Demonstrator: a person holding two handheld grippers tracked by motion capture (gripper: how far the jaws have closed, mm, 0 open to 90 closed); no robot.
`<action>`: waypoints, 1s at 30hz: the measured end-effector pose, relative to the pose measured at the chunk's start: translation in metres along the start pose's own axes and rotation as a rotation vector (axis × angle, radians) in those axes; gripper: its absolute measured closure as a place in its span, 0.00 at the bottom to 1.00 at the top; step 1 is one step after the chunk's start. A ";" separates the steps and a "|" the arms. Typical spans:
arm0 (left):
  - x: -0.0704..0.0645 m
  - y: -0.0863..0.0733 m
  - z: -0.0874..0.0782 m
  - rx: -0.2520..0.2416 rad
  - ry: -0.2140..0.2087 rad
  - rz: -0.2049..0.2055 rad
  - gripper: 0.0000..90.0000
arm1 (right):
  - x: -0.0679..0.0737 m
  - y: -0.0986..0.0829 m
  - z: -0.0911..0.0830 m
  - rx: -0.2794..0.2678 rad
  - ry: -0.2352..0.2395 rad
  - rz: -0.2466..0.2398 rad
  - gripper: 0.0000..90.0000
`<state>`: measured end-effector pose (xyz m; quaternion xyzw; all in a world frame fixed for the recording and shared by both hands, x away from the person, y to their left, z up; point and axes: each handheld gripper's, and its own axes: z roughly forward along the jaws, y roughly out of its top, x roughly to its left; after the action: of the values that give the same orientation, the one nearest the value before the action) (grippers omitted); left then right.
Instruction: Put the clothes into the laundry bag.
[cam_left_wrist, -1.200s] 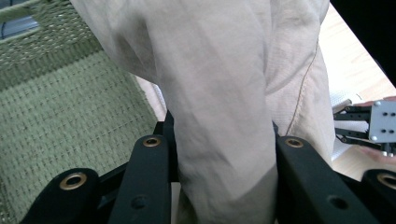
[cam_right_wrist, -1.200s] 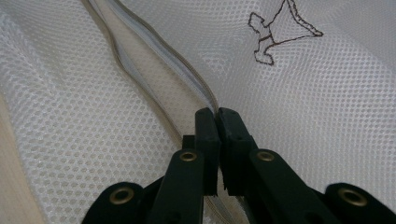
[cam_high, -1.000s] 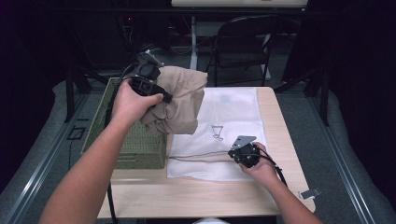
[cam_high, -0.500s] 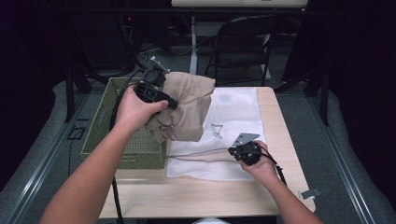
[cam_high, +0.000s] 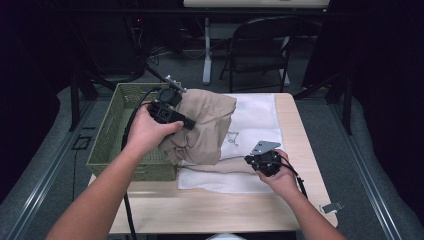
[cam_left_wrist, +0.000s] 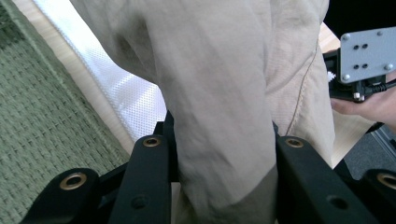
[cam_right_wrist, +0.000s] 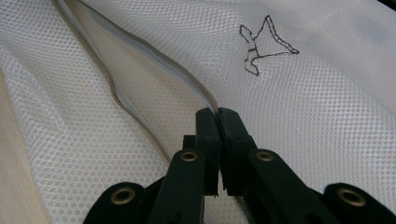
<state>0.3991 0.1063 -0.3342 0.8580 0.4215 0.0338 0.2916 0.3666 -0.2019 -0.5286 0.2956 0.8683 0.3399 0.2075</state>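
Biggest risk as I see it: the tan garment (cam_high: 205, 127) hangs bunched from my left claw (cam_high: 186, 122), w/ most of its weight dangling below the grip. If the fold between the jaws is thin, it could slide out and drop half on the green basket (cam_high: 107, 145), half on the counter (cam_high: 210, 210). Second risk: my right claw (cam_high: 251, 161) pinches the edge of the white mesh bag (cam_high: 255, 117) by its zipper seam (cam_right_wrist: 140, 51); the mesh is slick and thin, so any sideways tug from the garment dragging over it could pull the edge free, or haul the whole bag across the counter. Third: the garment's low end looks to touch the bag's top layer, not the opening, so pushing it fwd from here would prob just crumple the mesh instead of going in. Can't tell how wide the bag mouth gapes.

Left claw: jaws a fair way apart, held so by a thick roll of tan fabric (cam_left_wrist: 219, 107) clamped between them, cloth pressing both inner faces. It's raised over the basket's right rim and the bag's left side. Right claw: jaws fully together in its own view (cam_right_wrist: 217, 114), tips nipping the mesh edge right at the seam, low on the counter at the bag's near right part. The bag lies flat, basket just beside it at left.
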 end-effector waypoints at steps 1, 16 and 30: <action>-0.001 -0.002 0.001 0.001 -0.005 -0.003 0.76 | 0.000 0.000 0.000 0.000 0.003 -0.002 0.97; -0.015 -0.026 0.010 -0.010 -0.054 0.037 0.76 | 0.000 0.002 -0.002 -0.014 0.007 0.006 0.97; -0.023 -0.047 0.019 -0.007 -0.079 0.056 0.76 | -0.001 0.002 -0.003 -0.016 0.005 0.010 0.97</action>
<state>0.3571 0.1031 -0.3705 0.8691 0.3852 0.0097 0.3100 0.3665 -0.2030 -0.5252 0.2975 0.8646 0.3487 0.2058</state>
